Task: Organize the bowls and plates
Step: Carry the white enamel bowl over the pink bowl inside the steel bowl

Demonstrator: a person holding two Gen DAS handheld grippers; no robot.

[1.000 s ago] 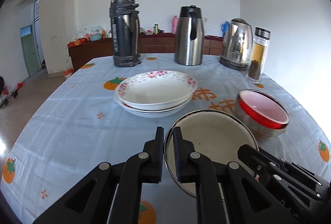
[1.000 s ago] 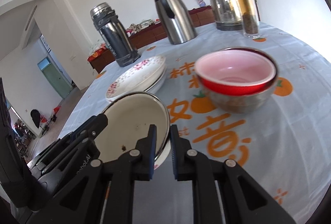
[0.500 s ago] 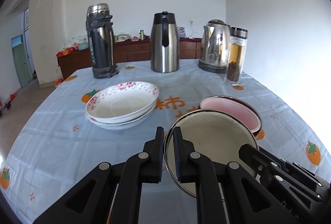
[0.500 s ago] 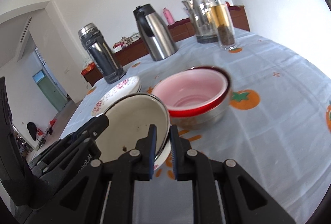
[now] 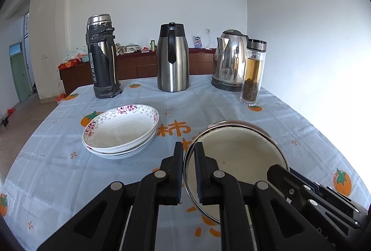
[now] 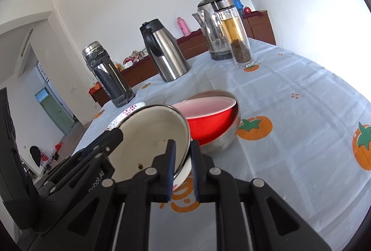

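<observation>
table (image 5: pixel 58 169): blue cloth with orange fruit prints, fills the lower frame
flowered plates (image 5: pixel 120 132): stacked, left of centre
red bowl (image 6: pixel 212 119): nested in a steel bowl (image 6: pixel 226 143), mid-frame
enamel bowl (image 5: pixel 236 158): lower centre, held up between both claws
left gripper (image 5: pixel 186 172): clamped tight on its left rim
right gripper (image 6: pixel 183 169): pinching the opposite rim

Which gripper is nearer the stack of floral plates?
Left. The left gripper grips the enamel bowl's rim beside the floral plates; the right gripper grips the opposite rim.
</observation>
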